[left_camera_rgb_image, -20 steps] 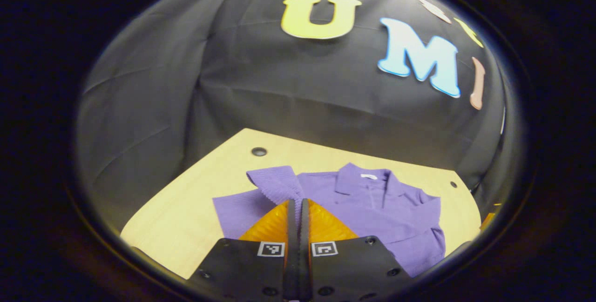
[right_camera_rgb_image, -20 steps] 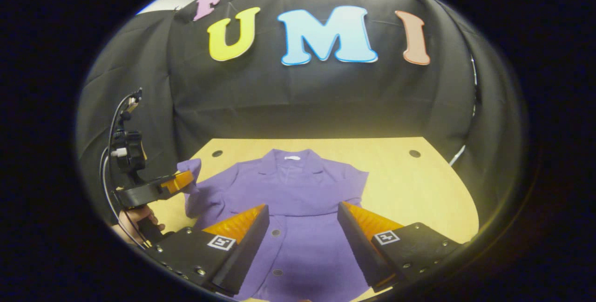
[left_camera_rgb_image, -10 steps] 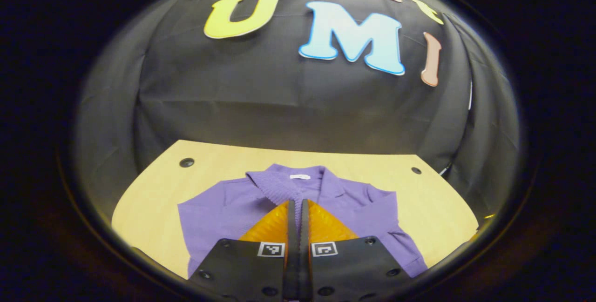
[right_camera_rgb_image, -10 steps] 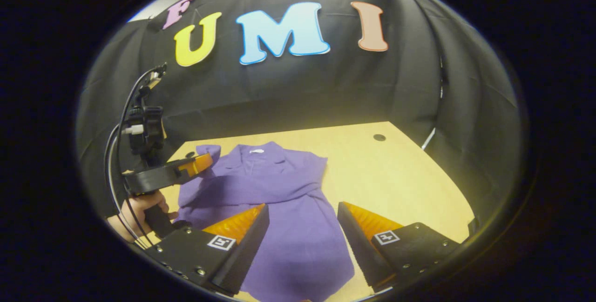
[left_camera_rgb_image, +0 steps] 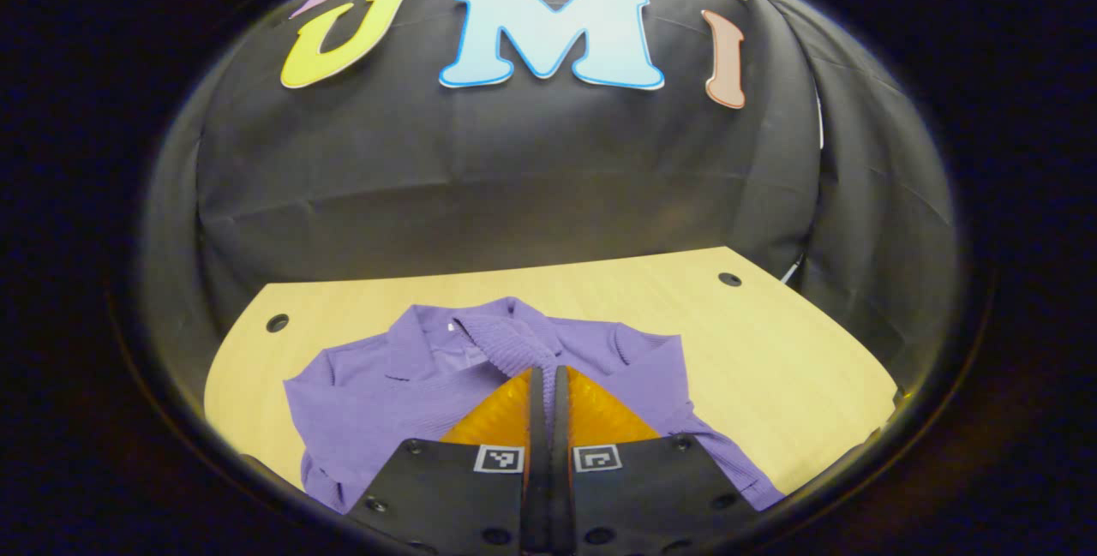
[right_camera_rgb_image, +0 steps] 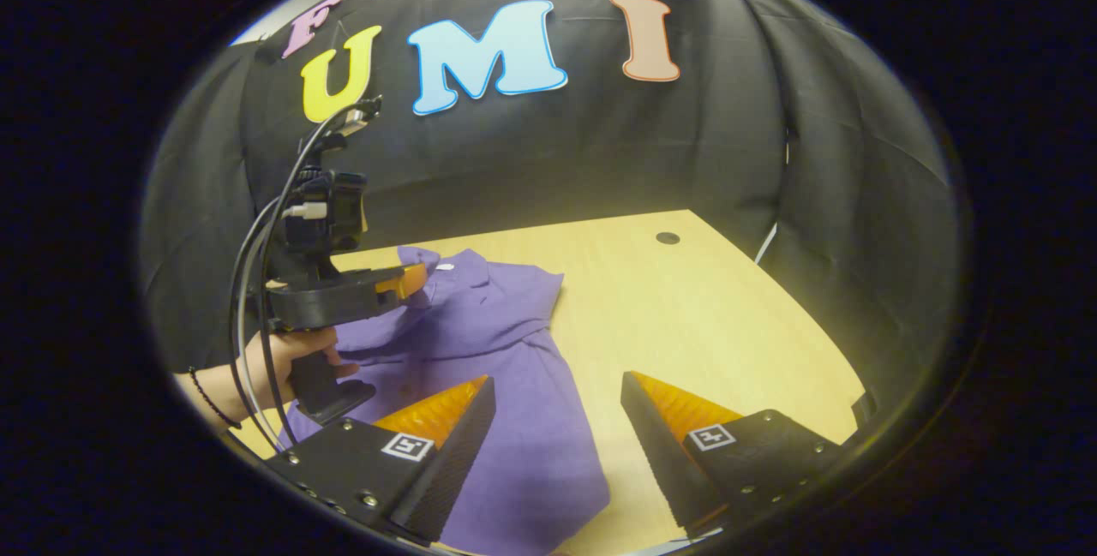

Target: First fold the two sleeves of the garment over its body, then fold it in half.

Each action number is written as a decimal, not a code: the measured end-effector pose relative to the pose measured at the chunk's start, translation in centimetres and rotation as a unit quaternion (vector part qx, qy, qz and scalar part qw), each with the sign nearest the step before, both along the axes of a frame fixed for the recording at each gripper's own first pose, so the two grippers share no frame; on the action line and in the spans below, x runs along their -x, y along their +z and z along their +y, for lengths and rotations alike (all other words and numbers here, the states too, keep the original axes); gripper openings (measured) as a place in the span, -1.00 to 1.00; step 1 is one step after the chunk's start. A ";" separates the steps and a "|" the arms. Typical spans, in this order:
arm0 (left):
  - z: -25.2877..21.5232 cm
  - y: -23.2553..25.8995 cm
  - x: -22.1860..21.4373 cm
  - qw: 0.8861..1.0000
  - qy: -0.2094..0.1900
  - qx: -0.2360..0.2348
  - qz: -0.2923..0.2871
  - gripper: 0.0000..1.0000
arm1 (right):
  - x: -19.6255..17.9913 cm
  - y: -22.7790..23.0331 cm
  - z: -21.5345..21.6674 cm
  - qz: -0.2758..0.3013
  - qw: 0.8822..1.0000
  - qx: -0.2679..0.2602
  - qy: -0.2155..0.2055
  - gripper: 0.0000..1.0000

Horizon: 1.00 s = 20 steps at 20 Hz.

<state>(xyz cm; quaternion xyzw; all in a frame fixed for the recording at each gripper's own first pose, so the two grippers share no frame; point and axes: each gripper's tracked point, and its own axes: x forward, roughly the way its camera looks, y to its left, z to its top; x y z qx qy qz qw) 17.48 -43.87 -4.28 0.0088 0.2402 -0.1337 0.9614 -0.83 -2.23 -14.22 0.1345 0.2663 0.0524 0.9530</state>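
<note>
Since a second ago the left gripper (left_camera_rgb_image: pixel 545 376) has carried the sleeve (left_camera_rgb_image: pixel 506 340) from the shirt's edge in over its collar; its fingers are pressed together on the ribbed cloth. The purple shirt (right_camera_rgb_image: pixel 514 367) lies on the table (right_camera_rgb_image: pixel 711 316), its hem cut off at the bottom of both views. The right gripper (right_camera_rgb_image: pixel 555 389) is spread wide above the shirt's edge, touching nothing. A hand (right_camera_rgb_image: pixel 296 355) holds the left gripper's handle.

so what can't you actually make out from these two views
- Left gripper view: the left gripper hides where the sleeve is pinched.
- Left gripper view: the shirt hem is cut off at the bottom.
- Right gripper view: the right gripper fingers cover part of the shirt's lower body; the hand hides its near-left edge.
</note>
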 end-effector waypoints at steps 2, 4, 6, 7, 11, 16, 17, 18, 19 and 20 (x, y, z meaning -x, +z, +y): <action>-1.3 -1.1 0.1 1.000 -0.011 -0.001 0.012 -0.87 | -0.3 -0.7 -0.3 0.000 1.000 0.002 0.012 0.84; -1.9 -2.0 0.3 1.000 -0.016 -0.008 0.021 -0.86 | -0.5 -1.3 -0.5 0.002 1.000 0.000 0.030 0.84; -2.2 -2.6 0.5 0.999 -0.018 -0.019 0.023 -0.78 | -0.4 -1.8 -0.7 0.004 0.999 -0.002 0.045 0.84; -2.5 -2.7 0.7 0.999 -0.024 -0.018 0.024 -0.80 | -0.3 -2.1 -1.0 0.004 0.999 0.001 0.049 0.84; -3.2 -1.8 1.8 0.999 -0.035 0.005 0.023 -0.19 | -0.5 -2.6 -1.9 0.000 0.999 0.016 0.043 0.85; -1.1 0.1 5.1 1.000 -0.024 0.014 0.009 0.66 | 0.7 -3.2 -1.9 0.003 0.999 0.024 0.024 0.84; 0.0 0.6 6.1 1.000 -0.017 0.011 0.005 0.66 | 1.1 -3.4 -1.6 0.008 0.999 0.027 0.029 0.83; 1.4 1.0 7.1 1.000 -0.009 0.008 0.000 0.66 | 1.5 -3.8 -1.3 0.010 0.999 0.036 0.026 0.84; 2.7 1.2 8.4 1.000 -0.002 0.007 0.000 0.72 | 1.9 -4.0 -1.2 0.009 0.999 0.044 0.026 0.65; 3.9 1.3 9.8 1.000 0.004 0.009 0.003 0.81 | 2.3 -4.2 -0.7 0.012 0.998 0.050 0.025 0.85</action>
